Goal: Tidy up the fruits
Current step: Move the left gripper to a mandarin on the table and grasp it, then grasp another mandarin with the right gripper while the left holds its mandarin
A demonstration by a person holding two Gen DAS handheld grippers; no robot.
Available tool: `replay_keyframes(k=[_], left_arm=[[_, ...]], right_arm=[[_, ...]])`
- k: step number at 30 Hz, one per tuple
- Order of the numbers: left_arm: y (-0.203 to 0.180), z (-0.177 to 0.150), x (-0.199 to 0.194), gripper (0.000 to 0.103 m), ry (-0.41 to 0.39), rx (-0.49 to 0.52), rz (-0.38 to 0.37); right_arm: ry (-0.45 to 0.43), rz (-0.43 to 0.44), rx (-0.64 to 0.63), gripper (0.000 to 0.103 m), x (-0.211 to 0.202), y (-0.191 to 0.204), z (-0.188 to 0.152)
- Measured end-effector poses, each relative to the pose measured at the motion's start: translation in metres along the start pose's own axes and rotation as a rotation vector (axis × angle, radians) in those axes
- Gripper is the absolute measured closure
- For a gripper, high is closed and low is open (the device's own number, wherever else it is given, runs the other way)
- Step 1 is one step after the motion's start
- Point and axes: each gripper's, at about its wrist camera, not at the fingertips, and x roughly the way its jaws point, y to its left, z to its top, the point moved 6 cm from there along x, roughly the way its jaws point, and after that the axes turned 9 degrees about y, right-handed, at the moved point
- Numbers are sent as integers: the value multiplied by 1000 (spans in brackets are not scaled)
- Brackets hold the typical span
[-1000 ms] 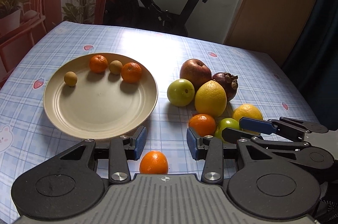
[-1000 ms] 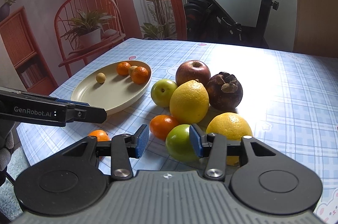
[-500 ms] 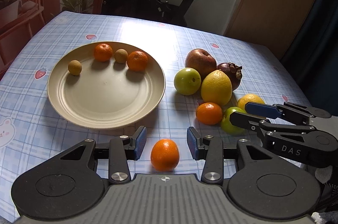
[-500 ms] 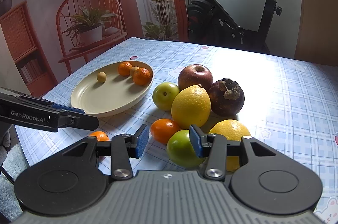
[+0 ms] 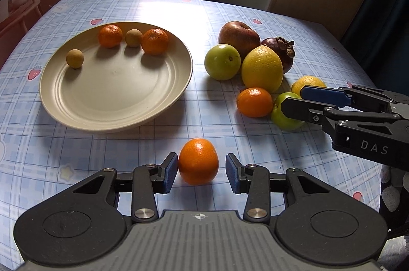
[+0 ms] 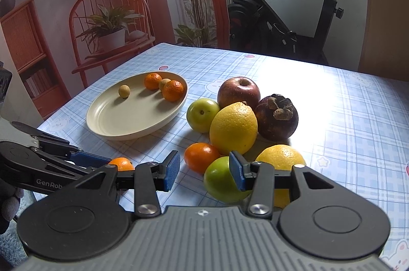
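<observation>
A loose mandarin (image 5: pixel 198 161) lies on the tablecloth in front of the cream plate (image 5: pixel 76 115). My left gripper (image 5: pixel 202 172) straddles it and its jaws are closing; the left pad is at the peel, while a gap shows at the right pad. The plate carries two mandarins (image 5: pixel 154 41) and two small tan fruits (image 5: pixel 75 58). To its right sit a red apple (image 5: pixel 239 34), green apple (image 5: pixel 222 61), lemon (image 5: pixel 262 69), mangosteen (image 5: pixel 280 51) and another mandarin (image 5: pixel 254 102). My right gripper (image 6: pixel 204 170) hovers open by a green fruit (image 6: pixel 219 181), nothing clamped.
A yellow citrus (image 6: pixel 281 158) lies behind the right gripper's right finger. The table has a blue checked cloth (image 5: pixel 230 2). An exercise bike (image 6: pixel 281 15) stands beyond its far edge, and a red chair with a potted plant (image 6: pixel 110 31) stands to the left.
My left gripper sank and tipped down toward the loose mandarin, which now sits between its fingers, and the jaws narrowed a little. The right gripper kept still.
</observation>
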Motion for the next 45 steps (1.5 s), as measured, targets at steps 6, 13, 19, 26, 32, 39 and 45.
replay_keyframes(k=[6,13,19,26,32,39,45], left_arm=[[3,1,-3,66,-25,-1,53],[5,8,-22,66,-94,-30,31],[14,14,-37,66,-160,-70,39],[27,21,-42,66,-198,-117,49],[40,20,-47,66,-218,-156,44],[55,20,-51,66,-233,-200,40],[54,20,-51,66,-230,-191,36]], right_arm=[[5,2,-5,56,2,0,0],[49,-2,-105,54,16,8,14],[152,21,-207,54,39,17,20],[201,5,-274,51,56,28,22],[187,25,-265,45,60,35,25],[173,26,-278,47,57,38,25],[190,-40,-334,46,64,38,22]])
